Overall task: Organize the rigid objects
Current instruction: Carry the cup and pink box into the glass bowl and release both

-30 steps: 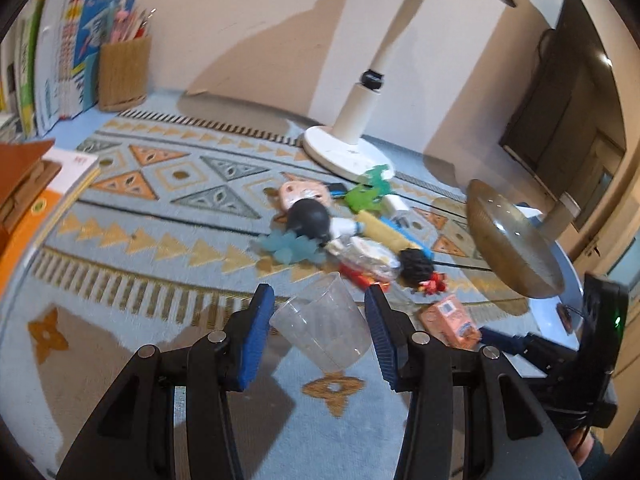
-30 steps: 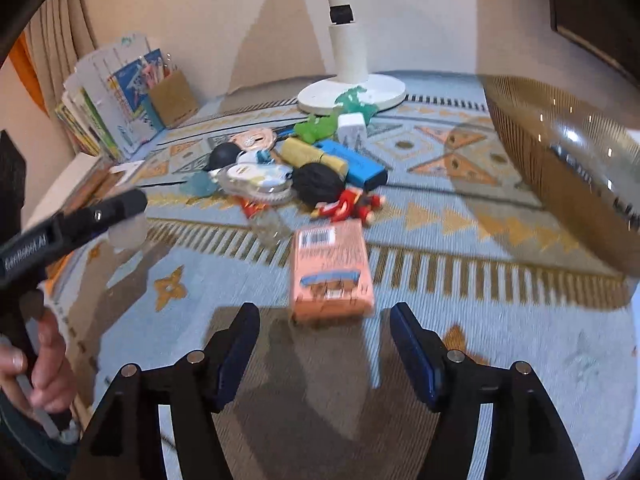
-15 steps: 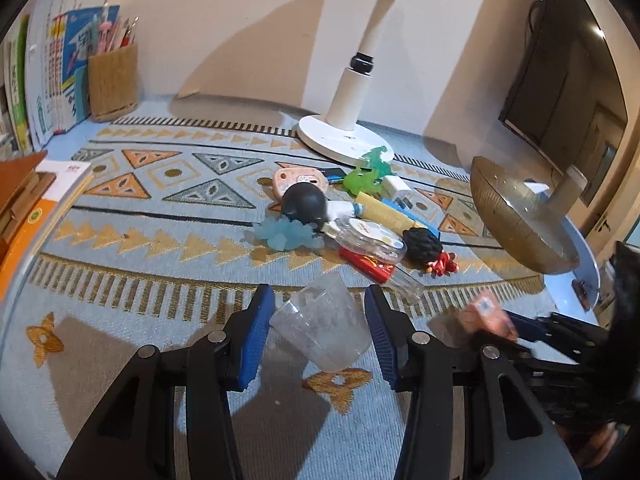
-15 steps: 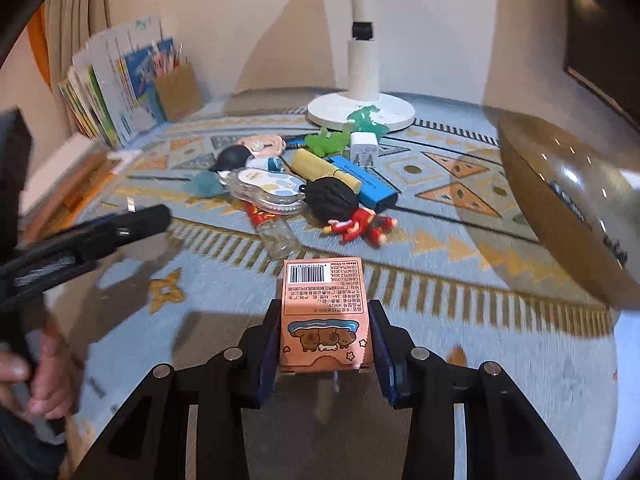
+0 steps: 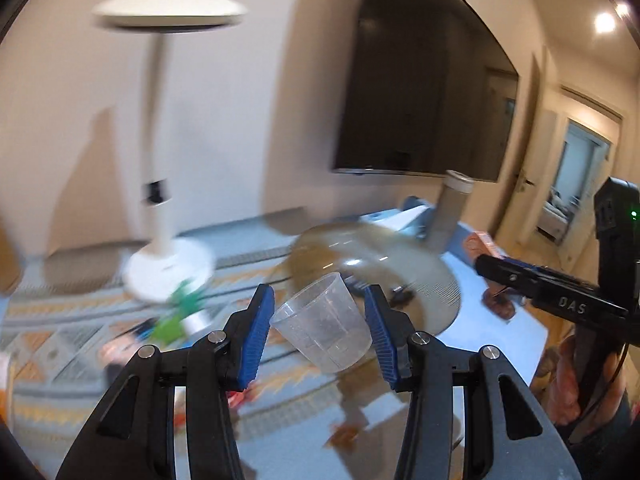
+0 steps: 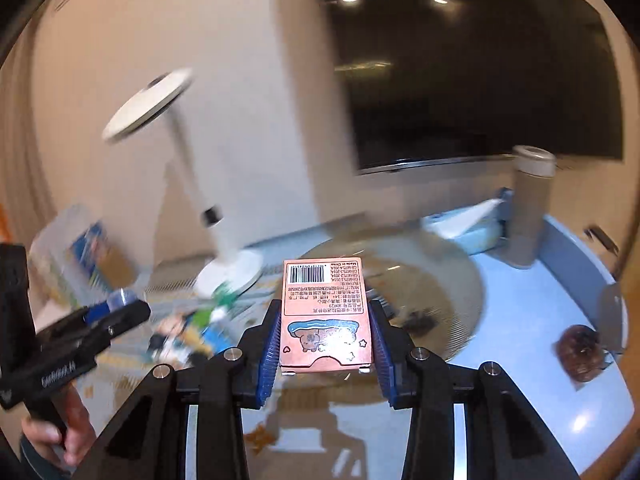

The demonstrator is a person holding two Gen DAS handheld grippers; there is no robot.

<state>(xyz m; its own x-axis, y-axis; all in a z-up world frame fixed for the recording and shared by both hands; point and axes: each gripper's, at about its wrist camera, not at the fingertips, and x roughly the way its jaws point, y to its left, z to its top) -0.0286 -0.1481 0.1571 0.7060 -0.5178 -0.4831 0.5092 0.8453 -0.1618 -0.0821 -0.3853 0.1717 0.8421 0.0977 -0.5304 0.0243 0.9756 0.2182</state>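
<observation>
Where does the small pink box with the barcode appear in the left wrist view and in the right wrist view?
Left wrist view: only a corner of the small pink box shows at the right, beyond the right gripper.
Right wrist view: the box fills the lower centre, clamped between the blue pads.
Shared landmark: the amber glass bowl, just behind the box in both.

A: How does the left hand-held gripper sit?
B: Raised, its blue pads pressed on both sides of a clear plastic cup that tilts rim up and to the left.

A: And the right hand-held gripper?
B: Also raised, clamped on a pink card box, barcode end pointing away. A bare hand grips the left tool's handle.
</observation>
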